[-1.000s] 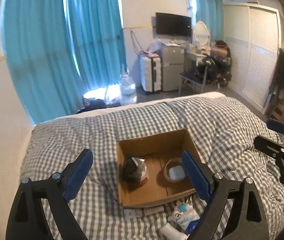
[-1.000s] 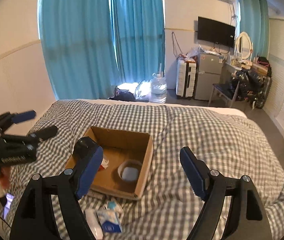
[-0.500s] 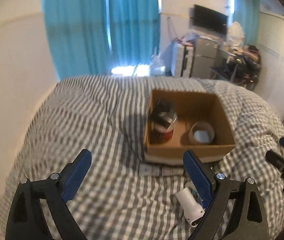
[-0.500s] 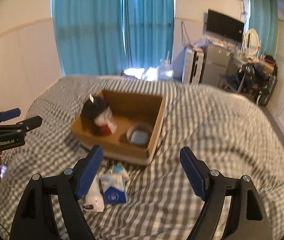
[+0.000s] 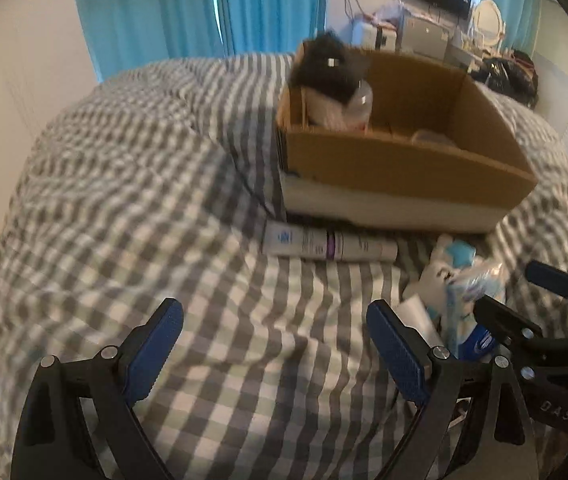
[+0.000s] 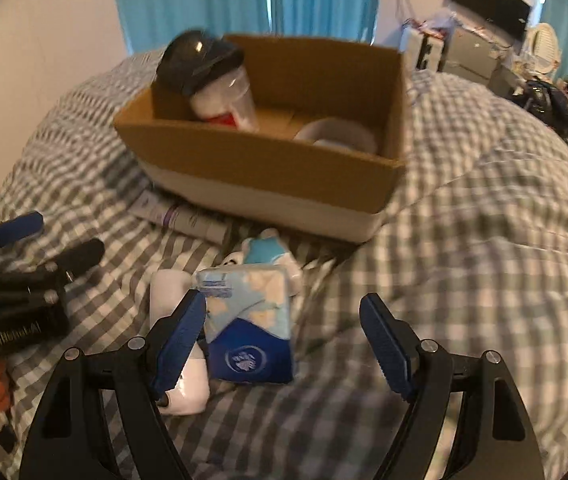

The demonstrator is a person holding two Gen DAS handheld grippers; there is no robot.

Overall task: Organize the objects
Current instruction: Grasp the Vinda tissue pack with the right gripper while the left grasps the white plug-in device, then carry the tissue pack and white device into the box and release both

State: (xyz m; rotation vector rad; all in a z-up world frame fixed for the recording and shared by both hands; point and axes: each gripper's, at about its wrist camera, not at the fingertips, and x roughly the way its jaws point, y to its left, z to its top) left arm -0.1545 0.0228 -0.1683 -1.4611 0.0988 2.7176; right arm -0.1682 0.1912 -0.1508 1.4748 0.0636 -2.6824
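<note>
A cardboard box (image 5: pixel 403 160) (image 6: pixel 268 168) sits on the checked bedspread, holding a black-lidded jar (image 6: pixel 212 80) and a tape roll (image 6: pixel 339 136). In front of it lie a white tube (image 5: pixel 327 244) (image 6: pixel 188 220), a blue tissue pack (image 6: pixel 252 332) (image 5: pixel 471 312), a white bottle (image 6: pixel 180 360) and a small white-and-blue item (image 6: pixel 264 252). My right gripper (image 6: pixel 282 340) is open, low over the bed, with the tissue pack between its fingers. My left gripper (image 5: pixel 274 344) is open and empty over bare bedspread, left of the pile.
The checked bedspread (image 5: pixel 124 200) covers the whole bed. Blue curtains (image 5: pixel 188 8) hang behind, with a wall at left. A TV, suitcase, fridge and cluttered desk (image 6: pixel 483 40) stand across the room.
Both grippers have dropped low and forward toward the bed. The right one has closed in on the tissue pack; the box now looks nearer and side-on.
</note>
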